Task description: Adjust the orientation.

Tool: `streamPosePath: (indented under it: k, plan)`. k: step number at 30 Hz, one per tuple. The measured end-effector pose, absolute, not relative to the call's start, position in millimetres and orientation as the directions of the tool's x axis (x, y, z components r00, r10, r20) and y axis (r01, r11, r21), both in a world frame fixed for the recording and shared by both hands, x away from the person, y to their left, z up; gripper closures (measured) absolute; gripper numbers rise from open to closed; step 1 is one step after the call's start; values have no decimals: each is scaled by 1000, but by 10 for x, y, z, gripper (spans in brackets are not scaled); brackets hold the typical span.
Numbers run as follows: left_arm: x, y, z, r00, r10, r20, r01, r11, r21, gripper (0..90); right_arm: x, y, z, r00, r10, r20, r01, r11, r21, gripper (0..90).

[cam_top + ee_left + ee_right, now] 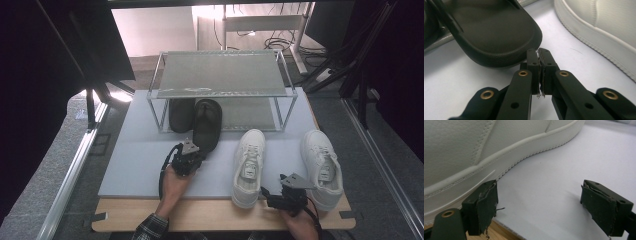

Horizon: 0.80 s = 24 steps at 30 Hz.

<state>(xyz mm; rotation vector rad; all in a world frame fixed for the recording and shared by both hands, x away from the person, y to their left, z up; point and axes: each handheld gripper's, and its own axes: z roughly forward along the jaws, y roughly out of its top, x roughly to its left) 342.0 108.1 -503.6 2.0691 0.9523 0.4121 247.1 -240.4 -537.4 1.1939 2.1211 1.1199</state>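
Grey carpet floor (50, 165), white desk (260, 22) behind, cables (280, 42) beneath.

A matte black rubber slide sandal (207, 122) lay on the pale grey board (135, 160); two white leather sneakers (248, 165) sat alongside. Black grippers (186, 161), brass rivets, and a plaid sleeve (150, 229).

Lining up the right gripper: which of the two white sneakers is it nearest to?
The left white sneaker, beside the black slipper. The right gripper, jaws open, sits at its heel; the other sneaker lies further right.
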Motion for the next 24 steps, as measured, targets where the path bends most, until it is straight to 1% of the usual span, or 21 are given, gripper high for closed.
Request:
streamPosePath:
  k: [24]
  plan:
    - [3766,1016,-5104,613,789,-44,509,-352,786,882,2471,-2404,-5374,-519,855,0,482,293,826,148]
